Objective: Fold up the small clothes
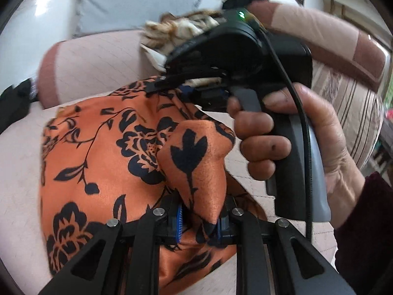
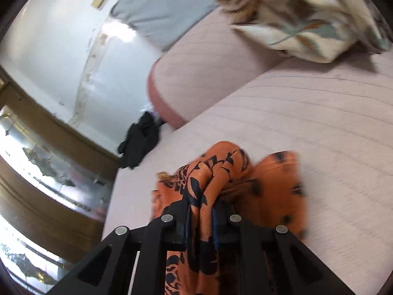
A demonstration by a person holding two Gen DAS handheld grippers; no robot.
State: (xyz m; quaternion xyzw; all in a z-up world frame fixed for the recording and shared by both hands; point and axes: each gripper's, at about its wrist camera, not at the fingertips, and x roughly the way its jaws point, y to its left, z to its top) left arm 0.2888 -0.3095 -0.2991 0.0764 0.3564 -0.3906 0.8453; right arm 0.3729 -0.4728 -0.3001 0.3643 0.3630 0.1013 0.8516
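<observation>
An orange cloth with a black flower print [image 1: 103,162] lies spread on the pale pink sofa seat [image 1: 19,172]. My left gripper [image 1: 200,223] is shut on a raised fold of this orange cloth. The right gripper [image 1: 172,83] shows in the left wrist view, held by a hand, its fingers at the cloth's far edge. In the right wrist view my right gripper [image 2: 201,218] is shut on a bunched part of the orange cloth [image 2: 221,174], above the sofa seat [image 2: 319,113].
A cream cloth with a brown and grey leaf print [image 2: 302,17] lies at the back of the seat, also seen in the left wrist view [image 1: 172,32]. A black garment [image 2: 140,140] lies by the pink armrest [image 2: 196,78]. A grey cushion [image 2: 164,7] leans behind.
</observation>
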